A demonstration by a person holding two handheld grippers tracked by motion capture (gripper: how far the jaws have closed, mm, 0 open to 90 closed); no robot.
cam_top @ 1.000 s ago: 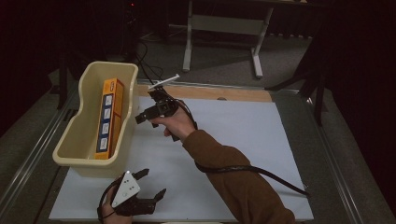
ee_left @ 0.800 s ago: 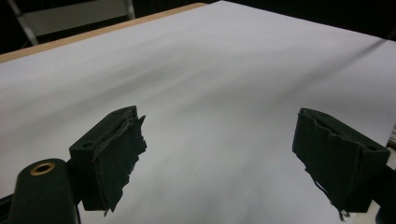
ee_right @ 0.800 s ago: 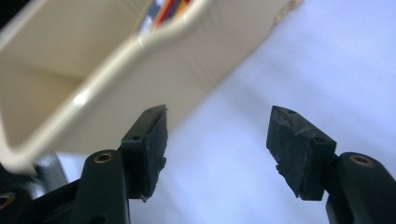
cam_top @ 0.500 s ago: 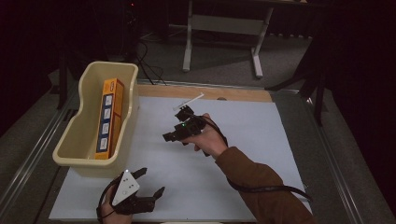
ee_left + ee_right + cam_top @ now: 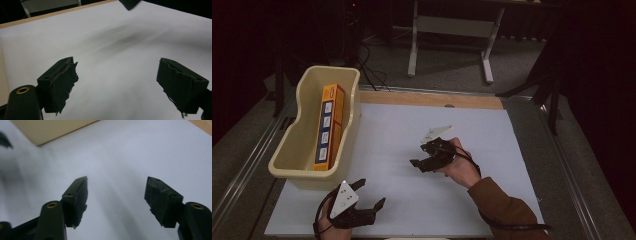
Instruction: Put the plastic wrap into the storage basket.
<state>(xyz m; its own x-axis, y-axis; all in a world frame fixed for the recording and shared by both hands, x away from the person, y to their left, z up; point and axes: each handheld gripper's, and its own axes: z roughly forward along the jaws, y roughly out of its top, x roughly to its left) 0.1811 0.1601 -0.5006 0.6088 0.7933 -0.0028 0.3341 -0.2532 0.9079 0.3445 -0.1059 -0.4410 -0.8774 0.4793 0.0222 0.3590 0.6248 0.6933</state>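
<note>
A cream plastic bin (image 5: 287, 165) stands at the left of the white sheet (image 5: 512, 145), with an orange box (image 5: 329, 125) on edge inside it. My right gripper (image 5: 421, 154) hovers over the middle of the sheet, pointing left toward the bin and well clear of it. Its jaws have just been opening; in the right gripper view the right gripper (image 5: 117, 182) stands open with only bare sheet between its pads. My left gripper (image 5: 372, 192) rests near the front edge, just in front of the bin. The left gripper (image 5: 117, 67) is wide open and holds nothing.
A wooden strip (image 5: 427, 99) borders the sheet at the far side. Metal rails (image 5: 247, 170) run along both table sides. The bin's wall (image 5: 50, 130) lies ahead of the right gripper. A table frame (image 5: 452, 25) stands on the floor beyond.
My right hand has swung away from the bin's far end, rightward and toward me, and sunk over the sheet's middle with its jaws wider. The left gripper has stayed put.
</note>
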